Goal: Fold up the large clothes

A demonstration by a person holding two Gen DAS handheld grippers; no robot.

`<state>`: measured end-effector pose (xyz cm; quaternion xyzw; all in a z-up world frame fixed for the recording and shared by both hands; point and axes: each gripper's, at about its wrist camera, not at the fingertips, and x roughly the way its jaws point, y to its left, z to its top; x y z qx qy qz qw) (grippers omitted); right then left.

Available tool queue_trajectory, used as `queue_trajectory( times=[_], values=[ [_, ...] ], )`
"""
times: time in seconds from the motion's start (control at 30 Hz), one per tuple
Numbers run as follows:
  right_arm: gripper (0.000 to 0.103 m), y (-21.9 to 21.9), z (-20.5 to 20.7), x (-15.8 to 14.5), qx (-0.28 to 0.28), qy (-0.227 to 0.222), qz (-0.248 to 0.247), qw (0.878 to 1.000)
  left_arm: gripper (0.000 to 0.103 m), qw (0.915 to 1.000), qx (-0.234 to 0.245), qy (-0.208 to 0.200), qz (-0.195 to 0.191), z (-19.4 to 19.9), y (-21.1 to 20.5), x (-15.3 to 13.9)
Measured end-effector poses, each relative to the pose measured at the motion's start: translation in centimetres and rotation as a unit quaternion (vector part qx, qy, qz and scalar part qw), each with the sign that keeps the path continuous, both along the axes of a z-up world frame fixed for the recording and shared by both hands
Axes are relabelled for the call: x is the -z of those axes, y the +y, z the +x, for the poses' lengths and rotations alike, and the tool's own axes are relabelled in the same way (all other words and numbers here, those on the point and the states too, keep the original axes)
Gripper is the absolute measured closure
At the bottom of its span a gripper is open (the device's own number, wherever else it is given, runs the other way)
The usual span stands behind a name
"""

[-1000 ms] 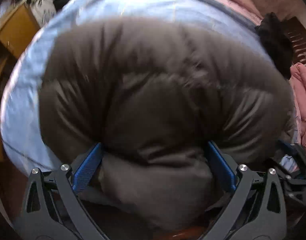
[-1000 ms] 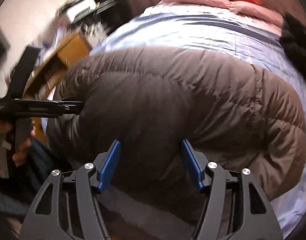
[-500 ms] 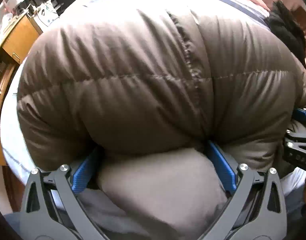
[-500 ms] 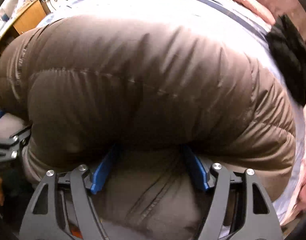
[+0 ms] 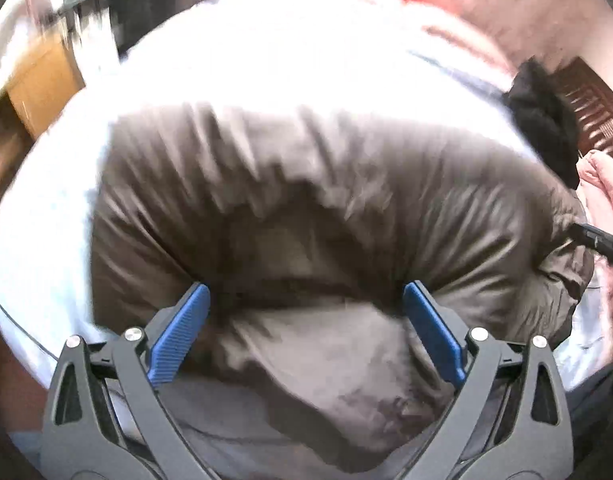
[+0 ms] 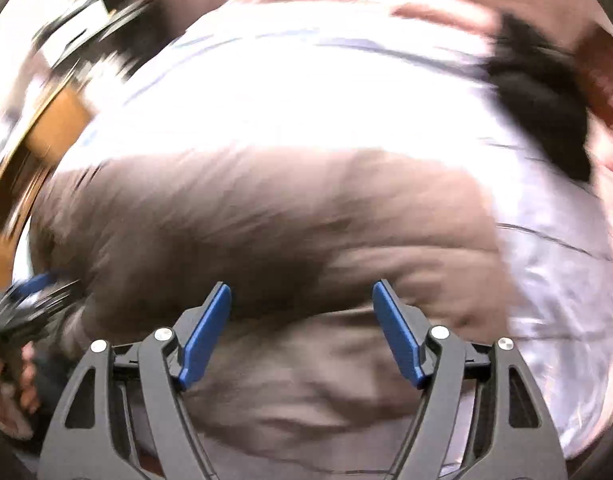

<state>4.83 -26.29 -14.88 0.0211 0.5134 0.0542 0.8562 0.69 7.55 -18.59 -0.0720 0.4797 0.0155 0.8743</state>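
Observation:
A puffy brown down jacket point(image 5: 306, 200) lies bunched on a pale blue bedsheet point(image 5: 266, 72); it also shows in the right wrist view point(image 6: 266, 220). My left gripper point(image 5: 306, 292) is open, its blue pads on either side of a fold of the jacket at its near edge. My right gripper point(image 6: 302, 288) is open the same way over the jacket's near edge. The right gripper's tip point(image 5: 598, 240) shows at the jacket's right end. The left gripper point(image 6: 30, 300) shows at the far left of the right wrist view. Both views are blurred.
A black garment point(image 5: 546, 120) lies on the sheet at the right, also in the right wrist view point(image 6: 538, 96). Pink bedding point(image 5: 602, 192) lies at the right and back. A wooden cabinet point(image 5: 38, 80) stands left of the bed.
Both grippers have pulled back and up from the jacket. It fills less of each view and more bright sheet shows behind it. Both stay open.

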Motion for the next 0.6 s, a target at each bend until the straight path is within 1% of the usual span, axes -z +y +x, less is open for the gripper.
queue_trajectory(
  times=[0.03,0.07,0.1,0.13,0.17,0.2,0.23,0.27,0.3,0.33,0.37,0.4,0.43,0.47,0.5,0.53,0.57,0.6],
  values=[
    [0.029,-1.8,0.1,0.0,0.031,0.002,0.006,0.999,0.004,0.9992,-0.001,-0.012,0.037,-0.1,-0.3,-0.5],
    [0.029,-3.9,0.6,0.9,0.073,0.022,0.021,0.997,0.004,0.9974,-0.005,-0.004,0.072,0.2,-0.6,-0.3],
    [0.030,-5.3,1.1,1.9,0.103,0.043,0.030,0.993,0.004,0.9947,-0.013,0.025,0.099,0.6,-0.5,0.8],
    [0.031,-6.6,1.5,3.6,0.135,0.075,0.036,0.987,0.003,0.9935,-0.023,0.059,0.094,1.0,0.2,2.3],
    [0.031,-7.0,2.0,4.7,0.145,0.092,0.038,0.984,0.002,0.9922,-0.039,0.102,0.059,1.3,1.2,4.3],
    [0.031,-7.2,2.6,6.3,0.151,0.115,0.038,0.981,0.002,0.9902,-0.052,0.127,0.027,1.7,2.1,5.5],
    [0.029,-7.3,2.6,7.0,0.153,0.124,0.036,0.980,0.002,0.9883,-0.057,0.140,0.015,2.0,2.4,6.1],
    [0.028,-6.9,3.2,7.8,0.150,0.131,0.024,0.980,0.002,0.9870,-0.057,0.149,0.017,2.3,2.6,6.4],
    [0.027,-6.5,3.8,8.4,0.145,0.133,0.010,0.980,0.002,0.9867,-0.053,0.151,0.029,2.4,2.5,6.4],
    [0.027,-5.9,4.2,8.7,0.144,0.131,-0.009,0.981,0.002,0.9866,-0.051,0.150,0.038,2.7,2.2,6.4],
    [0.027,-5.9,4.5,8.8,0.143,0.130,-0.017,0.981,0.002,0.9868,-0.050,0.147,0.045,2.9,1.8,6.4],
    [0.027,-5.5,4.6,8.7,0.143,0.128,-0.025,0.981,0.002,0.9877,-0.050,0.141,0.045,2.7,2.1,6.1],
    [0.031,-5.3,4.6,8.3,0.145,0.120,-0.028,0.982,0.003,0.9889,-0.052,0.133,0.040,2.5,2.1,5.6],
    [0.034,-5.3,4.2,7.5,0.147,0.108,-0.026,0.983,0.011,0.9908,-0.050,0.121,0.034,1.8,2.2,4.8],
    [0.036,-5.2,3.7,6.6,0.145,0.088,-0.019,0.985,0.012,0.9940,-0.041,0.097,0.028,1.2,2.1,3.4],
    [0.036,-4.9,3.3,5.0,0.137,0.055,-0.007,0.989,0.012,0.9967,-0.032,0.070,0.027,0.6,1.9,2.0],
    [0.036,-4.3,2.8,3.2,0.121,0.014,0.008,0.992,0.011,0.9988,-0.019,0.032,0.033,0.0,1.5,0.0],
    [0.036,-3.5,2.3,1.4,0.102,-0.030,0.023,0.994,0.010,0.9990,-0.007,0.009,0.042,0.0,1.0,-1.2]
  ],
)
